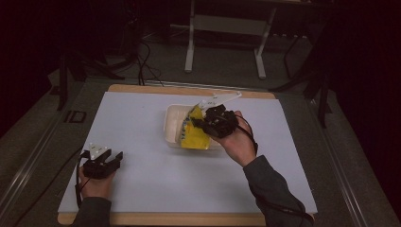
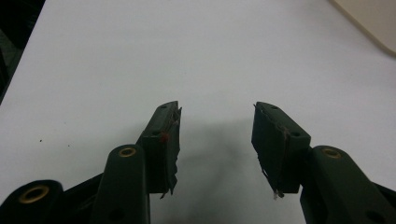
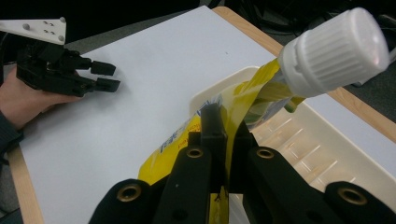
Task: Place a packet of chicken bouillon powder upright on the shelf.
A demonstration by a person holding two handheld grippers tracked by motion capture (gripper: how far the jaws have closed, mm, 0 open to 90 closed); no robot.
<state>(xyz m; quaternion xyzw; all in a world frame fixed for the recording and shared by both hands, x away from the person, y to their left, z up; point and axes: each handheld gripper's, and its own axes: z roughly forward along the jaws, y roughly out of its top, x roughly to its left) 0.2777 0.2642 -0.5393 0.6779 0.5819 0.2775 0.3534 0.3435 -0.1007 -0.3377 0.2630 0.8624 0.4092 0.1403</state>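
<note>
Right gripper (image 3: pixel 223 140) clamped on the yellow spout pouch (image 1: pixel 195 134), held over the white tray (image 1: pixel 171 124) at centre frame in the high view.

Pouch looks soft and floppy: film wall folds between the jaws, body sags down toward the tray, so expect swing and probably a slick surface. Stiffest part is the white screw cap (image 3: pixel 335 51), upper right in the right gripper view; gripping just below it should be safer than mid-film. Left gripper (image 1: pixel 105 161) is spread wide, holding nothing, parked lower left on the white table (image 1: pixel 142 189), well apart.
</note>
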